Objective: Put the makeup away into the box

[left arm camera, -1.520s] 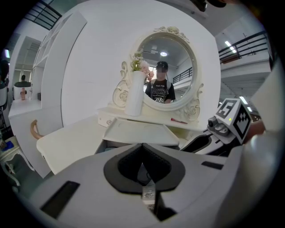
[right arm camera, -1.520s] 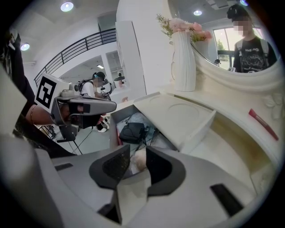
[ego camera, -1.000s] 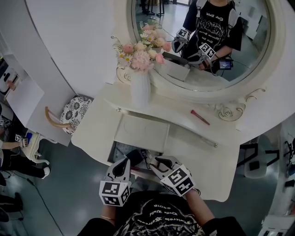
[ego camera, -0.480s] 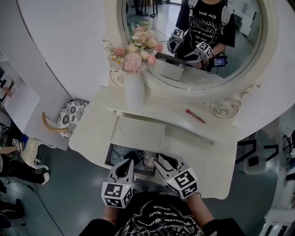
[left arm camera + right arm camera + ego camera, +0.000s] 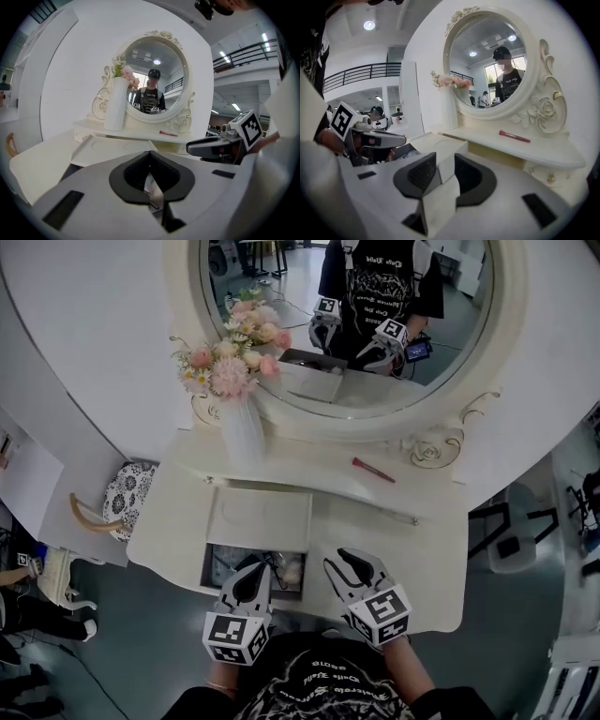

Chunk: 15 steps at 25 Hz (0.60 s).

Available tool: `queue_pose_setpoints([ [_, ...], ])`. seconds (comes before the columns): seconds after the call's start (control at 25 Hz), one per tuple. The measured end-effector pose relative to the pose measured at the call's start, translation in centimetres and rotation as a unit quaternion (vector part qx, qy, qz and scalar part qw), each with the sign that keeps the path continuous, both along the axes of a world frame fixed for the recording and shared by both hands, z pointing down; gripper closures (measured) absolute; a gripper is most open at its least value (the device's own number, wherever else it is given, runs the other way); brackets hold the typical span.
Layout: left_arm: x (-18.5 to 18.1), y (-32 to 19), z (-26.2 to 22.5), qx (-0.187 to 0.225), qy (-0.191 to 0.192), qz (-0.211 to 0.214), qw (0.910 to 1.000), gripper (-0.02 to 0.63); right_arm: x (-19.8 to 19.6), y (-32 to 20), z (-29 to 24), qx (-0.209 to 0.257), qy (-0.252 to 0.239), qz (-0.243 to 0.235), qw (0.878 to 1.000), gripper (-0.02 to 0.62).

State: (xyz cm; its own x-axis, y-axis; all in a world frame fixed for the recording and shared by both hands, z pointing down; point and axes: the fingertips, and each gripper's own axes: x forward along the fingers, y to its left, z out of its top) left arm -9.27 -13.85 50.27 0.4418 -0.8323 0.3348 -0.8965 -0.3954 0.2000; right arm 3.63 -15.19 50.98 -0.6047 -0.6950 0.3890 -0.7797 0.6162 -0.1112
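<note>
The left gripper (image 5: 253, 568) is hovering over the near edge of the open box (image 5: 210, 570). Its jaw tips are meeting, and I'm seeing nothing pinched between them. Just beside it, the right gripper (image 5: 352, 562) is hanging over the bare white table (image 5: 427, 563), with its jaws standing apart and gripping nothing.

The box is sitting sunk into the table top and looking dark inside. A few small things are lying in it, one of them pale and pinkish (image 5: 291, 570), but they're too small to tell apart. Its lid (image 5: 260, 517) is tipped back behind it.

The makeup, a thin red stick (image 5: 373, 470), is lying on the shelf (image 5: 309, 465) under the round mirror (image 5: 281, 381). It's well apart from the box and not in it. At the shelf's left end a white vase (image 5: 242, 432) is holding pink flowers (image 5: 225, 367).
</note>
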Motion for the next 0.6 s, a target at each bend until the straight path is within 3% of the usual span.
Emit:
queue_pose_setpoints([
  [0.6,4.5,0.1,-0.3,0.010,0.001,0.066,0.9978,0.591,6.8,2.1,0.6,0.019,0.017,0.101,0.995,0.489],
])
